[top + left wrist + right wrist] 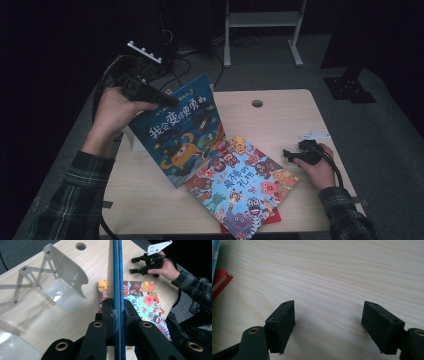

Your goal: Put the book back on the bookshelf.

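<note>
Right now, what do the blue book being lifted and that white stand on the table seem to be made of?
Blue book: glossy printed paper or card, judging by its thin, stiff cover. White stand: probably painted sheet metal, thin and bent, with riveted cross-struts. Table: pale wood-grain, possibly laminate.

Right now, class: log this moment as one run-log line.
left claw: shut on tilted blue picture book | right claw: open, over wooden table | colourful cartoon book: flat

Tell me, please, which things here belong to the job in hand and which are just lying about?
In the job: blue book, clamped upright by the left gripper; white bookend rack beside it.

Lying about: colourful book lying flat, red book under it, open right gripper resting on the table.
</note>
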Demonstrator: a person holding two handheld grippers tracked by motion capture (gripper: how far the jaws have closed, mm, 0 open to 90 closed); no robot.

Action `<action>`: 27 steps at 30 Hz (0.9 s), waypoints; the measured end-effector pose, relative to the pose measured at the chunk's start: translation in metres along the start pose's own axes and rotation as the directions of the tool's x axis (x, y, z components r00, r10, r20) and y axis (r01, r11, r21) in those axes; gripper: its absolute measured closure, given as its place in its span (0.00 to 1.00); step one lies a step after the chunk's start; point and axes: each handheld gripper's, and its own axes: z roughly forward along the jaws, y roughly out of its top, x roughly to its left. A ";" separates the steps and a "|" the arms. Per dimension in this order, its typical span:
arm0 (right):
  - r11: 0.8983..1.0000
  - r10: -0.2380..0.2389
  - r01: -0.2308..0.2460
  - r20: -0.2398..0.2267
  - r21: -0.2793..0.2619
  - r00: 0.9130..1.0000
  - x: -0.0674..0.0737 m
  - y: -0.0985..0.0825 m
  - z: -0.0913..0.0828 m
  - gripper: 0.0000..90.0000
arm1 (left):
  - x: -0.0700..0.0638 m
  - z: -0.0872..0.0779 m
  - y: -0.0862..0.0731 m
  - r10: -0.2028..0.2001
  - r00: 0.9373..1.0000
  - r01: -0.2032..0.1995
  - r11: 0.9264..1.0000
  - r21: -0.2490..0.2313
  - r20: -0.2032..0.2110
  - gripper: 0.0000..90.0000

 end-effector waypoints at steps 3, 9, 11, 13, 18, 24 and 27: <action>1.000 -0.001 0.001 -0.001 0.001 1.000 0.000 0.000 0.000 0.28 | 0.006 -0.005 -0.006 -0.017 1.000 0.017 1.000 -0.001 -0.010 0.92; 1.000 -0.001 0.001 -0.001 0.000 1.000 0.000 0.000 0.000 0.28 | 0.016 -0.013 -0.019 -0.047 0.998 0.047 0.999 -0.016 -0.034 0.92; 1.000 -0.001 0.001 -0.001 0.000 1.000 0.000 0.000 0.000 0.28 | 0.020 -0.016 -0.024 -0.062 0.997 0.062 0.998 -0.023 -0.039 0.92; 1.000 -0.001 0.001 -0.001 0.000 1.000 0.000 0.000 0.000 0.28 | 0.024 -0.019 -0.029 -0.077 0.996 0.076 0.997 -0.027 -0.045 0.92; 1.000 0.000 0.000 -0.001 0.001 1.000 0.000 0.000 0.000 0.28 | 0.032 -0.029 -0.041 -0.095 0.992 0.093 0.995 -0.028 -0.079 0.92; 1.000 0.009 -0.009 0.009 0.005 1.000 0.000 0.000 0.001 0.23 | 0.043 -0.040 -0.055 -0.131 0.986 0.127 0.991 -0.038 -0.104 0.92; 1.000 0.017 -0.017 0.019 0.013 1.000 -0.001 0.001 0.002 0.17 | 0.048 -0.046 -0.062 -0.149 0.982 0.145 0.988 -0.047 -0.114 0.92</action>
